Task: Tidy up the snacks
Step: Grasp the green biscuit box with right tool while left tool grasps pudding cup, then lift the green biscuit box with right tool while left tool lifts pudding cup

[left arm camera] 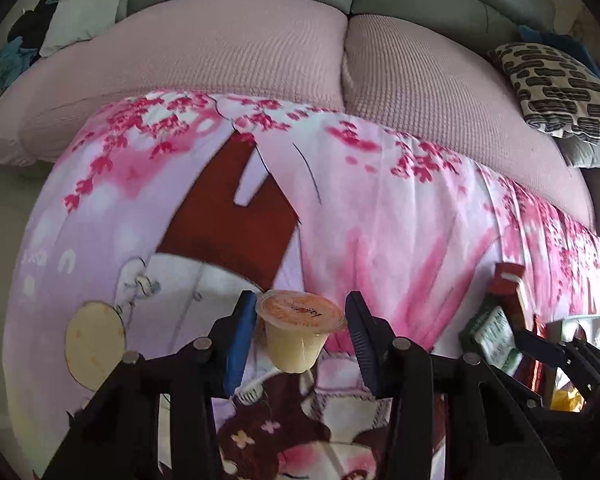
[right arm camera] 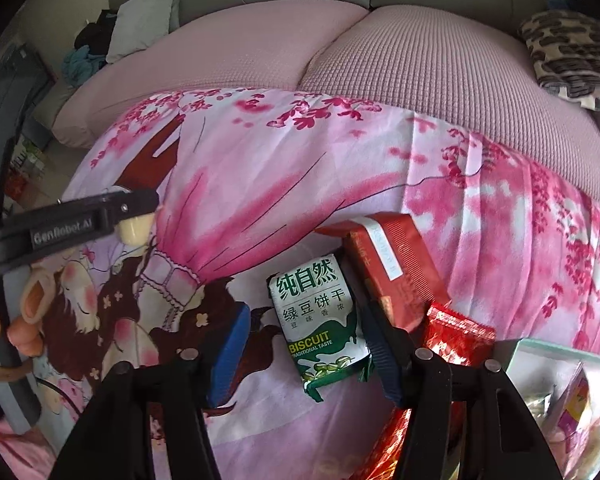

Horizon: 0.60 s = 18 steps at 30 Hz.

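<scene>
A small yellow jelly cup (left arm camera: pixel 298 334) with an orange foil lid stands upright between the fingers of my left gripper (left arm camera: pixel 300 346). The jaws are open: the left pad is near its side, the right pad stands clear. In the right wrist view the left gripper (right arm camera: pixel 134 222) shows at the far left with the cup (right arm camera: pixel 134 232) under it. My right gripper (right arm camera: pixel 308 354) is open around a green and white biscuit packet (right arm camera: pixel 322 320) lying on the pink printed cloth (right arm camera: pixel 260 184). A red box (right arm camera: pixel 392 268) and a shiny red packet (right arm camera: pixel 456 336) lie just right of it.
A clear container (right arm camera: pixel 560 392) holding snacks sits at the lower right. The same snack pile (left arm camera: pixel 504 320) shows at the right of the left wrist view. A pink sofa (left arm camera: pixel 240 52) with a patterned cushion (left arm camera: pixel 556 88) runs behind the cloth.
</scene>
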Tool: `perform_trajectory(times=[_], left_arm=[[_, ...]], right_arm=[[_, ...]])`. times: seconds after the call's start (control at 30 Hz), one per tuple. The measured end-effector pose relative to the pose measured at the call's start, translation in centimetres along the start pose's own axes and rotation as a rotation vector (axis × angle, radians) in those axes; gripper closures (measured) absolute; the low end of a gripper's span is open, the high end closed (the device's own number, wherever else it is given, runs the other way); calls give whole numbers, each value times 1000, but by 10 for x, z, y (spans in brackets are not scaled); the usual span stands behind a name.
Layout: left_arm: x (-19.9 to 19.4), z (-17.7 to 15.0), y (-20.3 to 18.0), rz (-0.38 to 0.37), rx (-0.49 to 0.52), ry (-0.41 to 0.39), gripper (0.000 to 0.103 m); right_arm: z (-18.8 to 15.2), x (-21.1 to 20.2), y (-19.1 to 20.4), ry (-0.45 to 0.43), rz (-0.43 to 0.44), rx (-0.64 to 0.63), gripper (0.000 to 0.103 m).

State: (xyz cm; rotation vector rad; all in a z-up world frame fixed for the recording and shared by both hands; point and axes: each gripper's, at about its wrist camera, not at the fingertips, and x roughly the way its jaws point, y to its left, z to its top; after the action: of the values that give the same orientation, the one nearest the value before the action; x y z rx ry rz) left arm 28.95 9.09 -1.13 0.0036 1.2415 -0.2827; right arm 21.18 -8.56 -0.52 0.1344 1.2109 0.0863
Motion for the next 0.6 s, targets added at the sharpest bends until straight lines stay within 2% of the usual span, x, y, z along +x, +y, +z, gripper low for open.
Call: perform_trajectory(times=[0.17, 0.3, 0.37, 0.6], left_arm=[[0, -12, -5, -74, -7, 30, 56], [5, -17, -12, -82, 2, 40, 56], [12, -19, -14, -103, -15, 56, 59], [20, -20, -14, -114, -42, 46, 59]], right_arm=[[-2, 0, 4, 15, 63, 24, 41], [-3, 6, 10, 18, 16, 4, 44], [-3, 13, 11, 30, -20, -4, 49], [-5, 27, 13, 28, -73, -14, 50]])
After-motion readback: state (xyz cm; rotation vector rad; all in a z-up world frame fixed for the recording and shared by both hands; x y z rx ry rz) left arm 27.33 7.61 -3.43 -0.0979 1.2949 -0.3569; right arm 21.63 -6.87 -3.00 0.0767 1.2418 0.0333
